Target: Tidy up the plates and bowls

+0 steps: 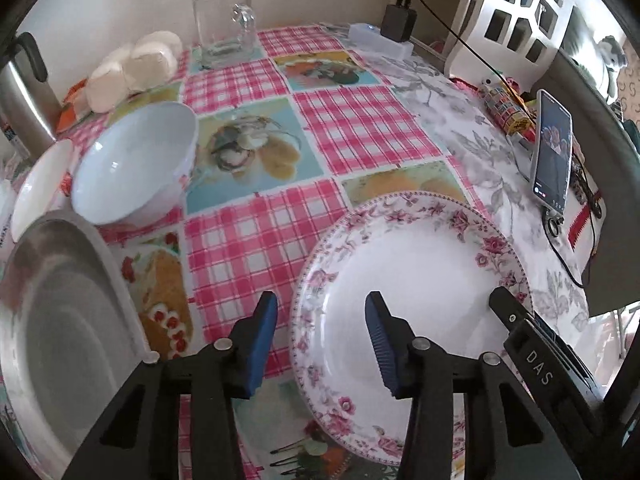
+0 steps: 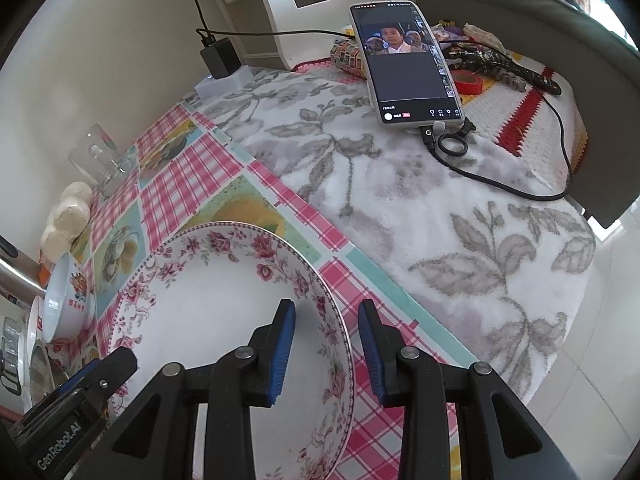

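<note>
Both your grippers straddle the floral plate [image 1: 412, 280]: left gripper [image 1: 324, 340] and right gripper [image 2: 326, 348] have fingers parted astride opposite rims, positioned to lift it evenly together.

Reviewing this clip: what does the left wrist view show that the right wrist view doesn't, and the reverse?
Left wrist only: the steel plate at lower left, its face in full view.

Right wrist only: the red tape roll beyond the phone, and the right gripper, open, straddling the floral plate rim.

Both: floral plate, phone, white bowl, glass mug, left gripper, open.
</note>
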Available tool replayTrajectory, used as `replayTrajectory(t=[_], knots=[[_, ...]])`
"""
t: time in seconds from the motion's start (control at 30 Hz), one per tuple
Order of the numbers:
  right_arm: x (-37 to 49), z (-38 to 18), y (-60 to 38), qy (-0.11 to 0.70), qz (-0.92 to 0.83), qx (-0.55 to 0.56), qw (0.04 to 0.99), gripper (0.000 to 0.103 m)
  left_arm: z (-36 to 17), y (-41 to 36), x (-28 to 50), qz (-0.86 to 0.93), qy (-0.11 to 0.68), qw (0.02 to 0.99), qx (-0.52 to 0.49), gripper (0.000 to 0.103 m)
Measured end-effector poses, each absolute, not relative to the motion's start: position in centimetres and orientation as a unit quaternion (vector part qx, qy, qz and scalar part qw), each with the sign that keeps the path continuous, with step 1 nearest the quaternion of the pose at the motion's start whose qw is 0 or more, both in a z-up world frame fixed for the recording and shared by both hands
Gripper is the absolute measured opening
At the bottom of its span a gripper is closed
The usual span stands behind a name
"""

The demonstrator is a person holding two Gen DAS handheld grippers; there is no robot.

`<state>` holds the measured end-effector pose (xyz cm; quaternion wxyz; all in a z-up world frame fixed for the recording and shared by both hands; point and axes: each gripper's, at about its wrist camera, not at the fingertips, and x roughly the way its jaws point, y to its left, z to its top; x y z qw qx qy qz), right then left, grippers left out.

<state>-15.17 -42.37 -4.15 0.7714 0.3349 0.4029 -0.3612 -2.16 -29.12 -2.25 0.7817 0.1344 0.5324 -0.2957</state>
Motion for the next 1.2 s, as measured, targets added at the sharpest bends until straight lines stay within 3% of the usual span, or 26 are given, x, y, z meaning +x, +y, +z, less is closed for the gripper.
replayTrajectory(t=[0.5, 0.87, 1.2], knots=[[-15.2, -4.1, -42.1, 0.404, -0.352, 0.326, 0.779, 0.035, -4.1, -28.6, -1.3, -0.305, 0.561, 0.764, 0.090, 0.025], [-16.6, -3.6, -42.5, 0.380, -0.312, 0.376, 0.785, 0.022, -1.2, -27.3, -0.7, -0.324, 0.535, 0.779, 0.051, 0.025], [-16.5, -2.1, -41.7, 0.366, -0.308, 0.365, 0.799, 0.019, 0.2, -26.2, -0.3, -0.331, 0.527, 0.782, 0.022, 0.025]])
